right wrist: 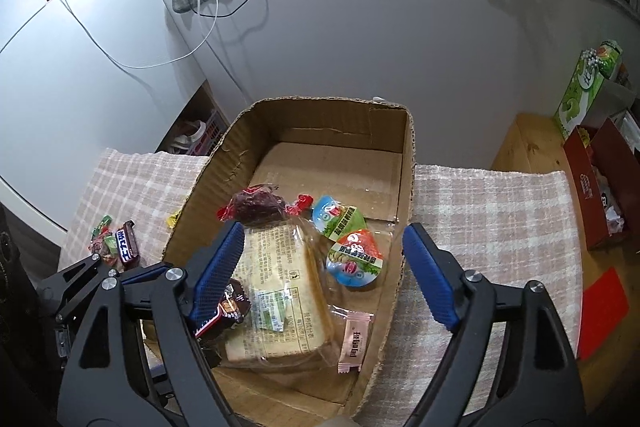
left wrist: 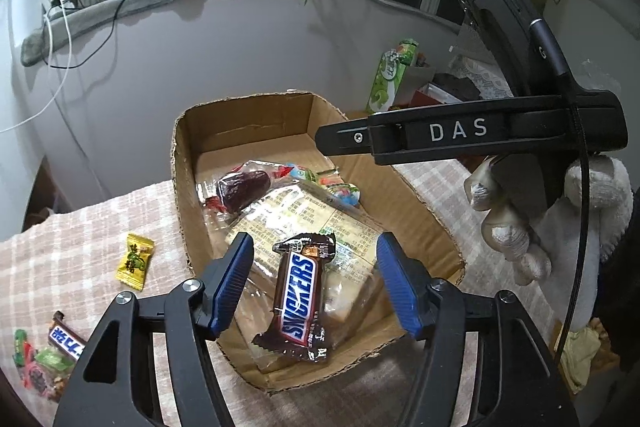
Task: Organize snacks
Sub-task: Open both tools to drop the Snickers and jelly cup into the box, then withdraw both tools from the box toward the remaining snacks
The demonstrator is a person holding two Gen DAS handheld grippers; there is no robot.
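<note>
An open cardboard box (left wrist: 182, 187) (right wrist: 406, 187) sits on a checked cloth. Inside it a Snickers bar (left wrist: 300, 295) lies on a clear bread packet (right wrist: 280, 295), between the jaws of my left gripper (left wrist: 316, 259); the blue pads stand apart from the bar. My right gripper (right wrist: 324, 267) hangs open over the box with nothing gripped. Below it are two jelly cups (right wrist: 354, 263), a red-wrapped date (right wrist: 256, 207) and a pink sachet (right wrist: 354, 345). Its left finger partly hides the Snickers bar (right wrist: 234, 301).
Left of the box on the cloth lie a yellow candy (left wrist: 136, 261), a small chocolate bar (left wrist: 66, 341) and several small sweets (left wrist: 36, 363). A gloved hand (left wrist: 508, 227) holds the right gripper's body (left wrist: 480, 131). A green tissue box (right wrist: 580, 95) and a red box (right wrist: 600, 183) stand at the right.
</note>
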